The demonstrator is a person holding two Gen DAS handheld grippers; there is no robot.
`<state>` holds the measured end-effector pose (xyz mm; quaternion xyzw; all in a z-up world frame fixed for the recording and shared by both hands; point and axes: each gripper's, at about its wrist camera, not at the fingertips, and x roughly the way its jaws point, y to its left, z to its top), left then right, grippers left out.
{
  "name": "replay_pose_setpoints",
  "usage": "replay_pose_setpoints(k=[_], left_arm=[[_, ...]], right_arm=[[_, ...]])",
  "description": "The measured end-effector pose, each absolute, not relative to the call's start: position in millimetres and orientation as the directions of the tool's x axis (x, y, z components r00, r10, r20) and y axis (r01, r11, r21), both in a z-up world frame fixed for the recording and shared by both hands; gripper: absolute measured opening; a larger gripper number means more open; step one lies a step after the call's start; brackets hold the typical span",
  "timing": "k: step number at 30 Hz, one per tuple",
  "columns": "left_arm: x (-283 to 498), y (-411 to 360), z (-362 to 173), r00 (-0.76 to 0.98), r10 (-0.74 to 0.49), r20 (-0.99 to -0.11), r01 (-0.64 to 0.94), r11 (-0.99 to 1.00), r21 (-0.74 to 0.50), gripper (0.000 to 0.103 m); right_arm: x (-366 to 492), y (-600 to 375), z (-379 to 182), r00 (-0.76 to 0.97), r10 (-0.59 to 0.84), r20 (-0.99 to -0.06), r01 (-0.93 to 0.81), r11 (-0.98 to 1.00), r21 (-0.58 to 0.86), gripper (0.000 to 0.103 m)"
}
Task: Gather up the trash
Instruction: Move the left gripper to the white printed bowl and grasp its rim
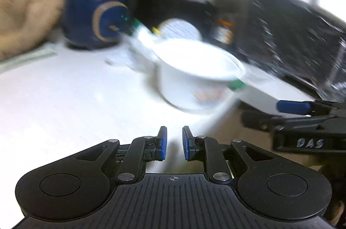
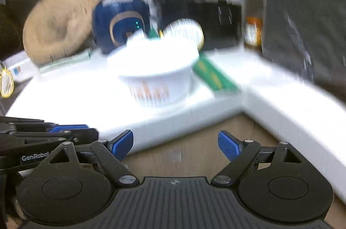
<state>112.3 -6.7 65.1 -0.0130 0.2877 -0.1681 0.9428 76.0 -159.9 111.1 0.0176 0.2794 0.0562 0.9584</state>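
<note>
I've got the right tool (image 2: 175,145) spread wide and the left tool (image 1: 174,143) nearly closed, both empty, lined up on the cup (image 2: 159,75) mid-frame on the desk (image 2: 71,97).

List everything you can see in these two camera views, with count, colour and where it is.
Cup bowl: one, white with orange print, near the desk's front edge.
Green packet: one, beside the bowl on its right.
Round lid: one, white, behind the bowl.
Blue jar: one, navy with gold, back left.
Tan hat: one, left of the jar.
Notebook: one, spiral-bound, under the hat.
Desk: one, white.
Left gripper: jaws narrowly apart, empty.
Right gripper: jaws wide, empty.
</note>
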Motion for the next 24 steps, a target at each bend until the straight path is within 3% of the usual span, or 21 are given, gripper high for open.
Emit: replay_pose_setpoints(k=[4,10,15,24], left_arm=[[126.9,13.6,81.8,0.791,-0.285,-0.541,0.255,0.958,-0.131,0.018],[148.1,18.6,83.9,0.778,-0.256,-0.574,0.22,0.967,-0.132,0.018],[155.4,15.5,90.4,0.798,-0.248,-0.549,0.212,0.969,-0.13,0.018],[169.5,-4.1,93.1,0.786,-0.28,-0.551,0.261,0.958,-0.116,0.018]], right_arm=[[110.0,-154.7,134.2,0.849,0.148,-0.507,-0.112,0.989,0.101,0.086],[156.4,-161.3,145.2,0.89,0.087,-0.448,-0.061,0.995,0.073,0.086],[202.4,-179.2,131.1,0.868,0.081,-0.49,-0.015,0.991,0.137,0.086],[215.0,-178.1,92.6,0.815,0.137,-0.563,-0.067,0.987,0.143,0.065]])
